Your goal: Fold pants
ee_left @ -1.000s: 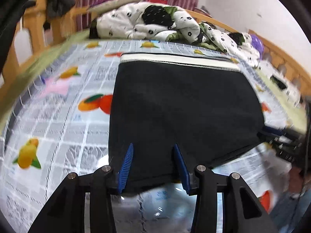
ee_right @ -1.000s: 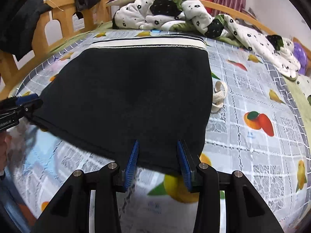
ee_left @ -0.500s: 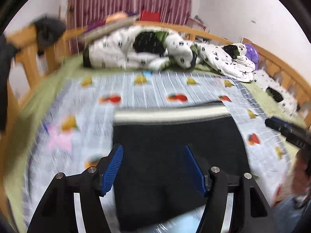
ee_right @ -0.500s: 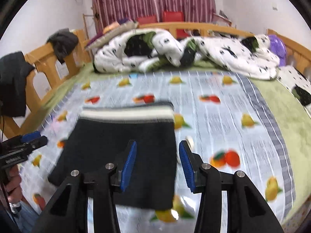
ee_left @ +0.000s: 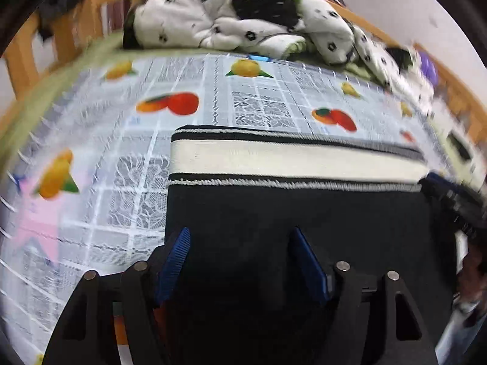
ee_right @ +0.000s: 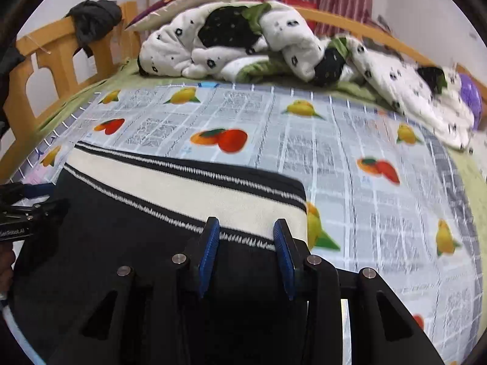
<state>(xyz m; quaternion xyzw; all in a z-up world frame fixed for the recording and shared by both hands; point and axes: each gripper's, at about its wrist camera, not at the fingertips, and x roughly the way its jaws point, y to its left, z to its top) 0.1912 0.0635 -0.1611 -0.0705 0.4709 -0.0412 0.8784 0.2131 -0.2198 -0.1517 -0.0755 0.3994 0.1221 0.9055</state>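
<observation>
The black pants (ee_left: 274,213) lie folded flat on the fruit-print bed cover, their cream waistband (ee_left: 274,159) with black and white trim at the far end. My left gripper (ee_left: 240,243) is open and empty over the pants' left part. My right gripper (ee_right: 246,234) is open and empty over the pants (ee_right: 121,237), its fingertips just short of the waistband (ee_right: 213,194) near its right end. Each gripper shows at the edge of the other's view: the right one (ee_left: 450,200), the left one (ee_right: 27,210).
A crumpled white, black and green quilt (ee_right: 258,45) lies at the head of the bed. A wooden bed rail (ee_right: 45,60) with dark clothes on it runs along the left. The fruit-print cover (ee_right: 365,152) stretches to the right of the pants.
Both grippers let go of the pants' near edge, opened, drew back and came down over the pants closer to the waistband.
</observation>
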